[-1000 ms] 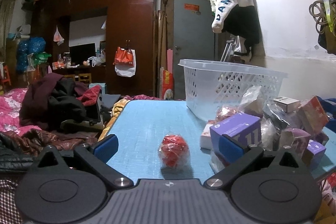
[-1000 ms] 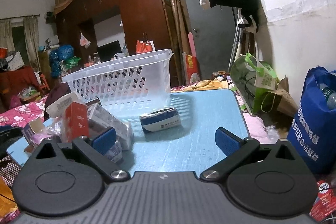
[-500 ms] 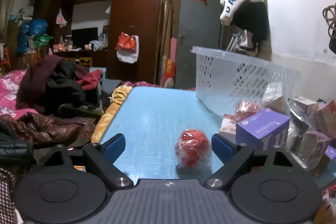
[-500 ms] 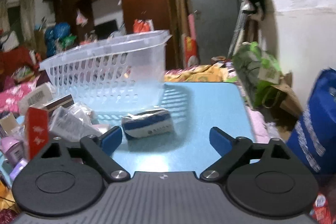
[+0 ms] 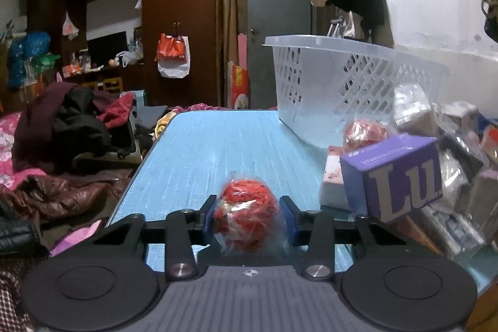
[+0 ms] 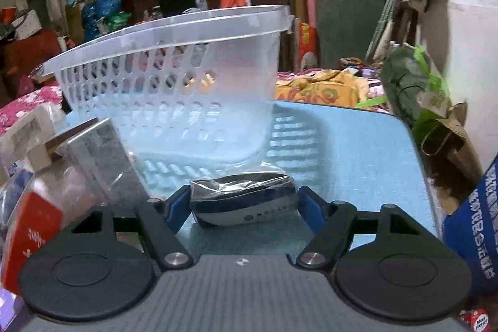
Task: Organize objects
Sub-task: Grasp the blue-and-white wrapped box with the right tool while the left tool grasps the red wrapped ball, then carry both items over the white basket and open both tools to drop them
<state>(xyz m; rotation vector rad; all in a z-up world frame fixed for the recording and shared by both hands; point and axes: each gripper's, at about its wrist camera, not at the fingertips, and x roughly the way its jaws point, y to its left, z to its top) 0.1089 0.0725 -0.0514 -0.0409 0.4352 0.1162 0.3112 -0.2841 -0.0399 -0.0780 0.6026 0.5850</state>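
Over on the left side, the left gripper (image 5: 247, 215) sits low on the blue table (image 5: 218, 145), its blue pads pressed in against both sides of a red ball in clear wrap (image 5: 247, 215), which rests on the table surface near the front edge. Just right of it stands a purple box (image 5: 395, 176) with big pale letters, tilted, leaning into a heap of wrapped packages (image 5: 451, 176); a second red wrapped bundle (image 5: 365, 129) peeks out behind the box. Beyond that pile, the white plastic basket (image 5: 342, 89) stands upright on the table's far right portion.

Swinging to the right wrist view: at far left, a red carton (image 6: 31, 226) and clear-wrapped boxes (image 6: 99, 151) crowd the table edge. The same basket (image 6: 174, 89) rises straight ahead. In front of it, the right gripper (image 6: 242, 206) has its blue pads closed onto the two ends of a blue-and-white packet (image 6: 242, 206) in clear film, lying lengthwise across the fingers, close to the basket's base. Whether the packet touches the table I cannot tell. Further right, a green bag (image 6: 417, 92) and a blue bag (image 6: 476, 223) sit off the table.
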